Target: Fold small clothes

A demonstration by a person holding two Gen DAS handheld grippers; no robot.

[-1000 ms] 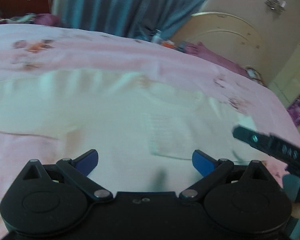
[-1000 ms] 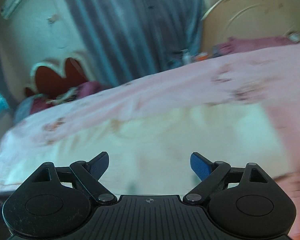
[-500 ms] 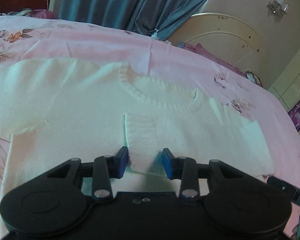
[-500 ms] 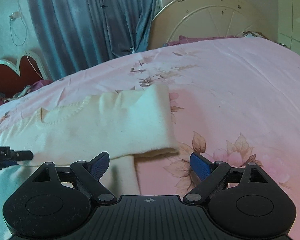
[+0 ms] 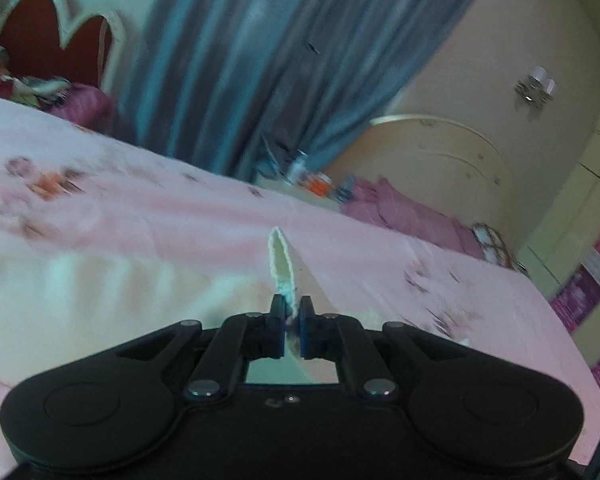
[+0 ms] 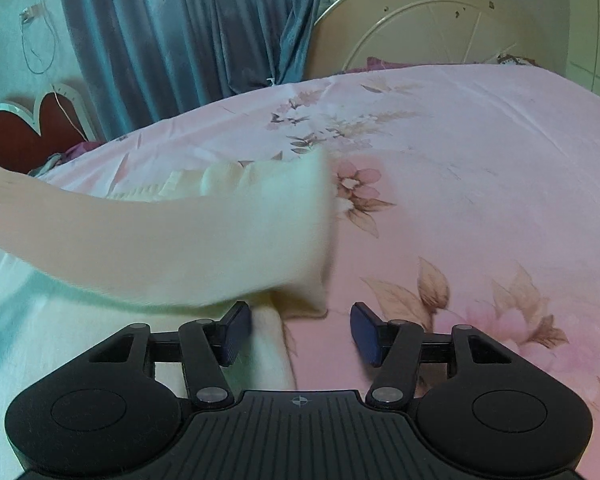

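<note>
No readable text, label, brand or number in either view. Small dark marks along top of cream arched board [image 6: 420, 20], upper right of right wrist frame: too small to read. Left wrist frame blurred.

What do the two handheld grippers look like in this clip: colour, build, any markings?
Both are matte black with round housings at each side and linkage arms on silver pivot pins, ending in blue pads. The right gripper has a ribbed body with a small crosshair mark; the left gripper has a smooth body.
</note>
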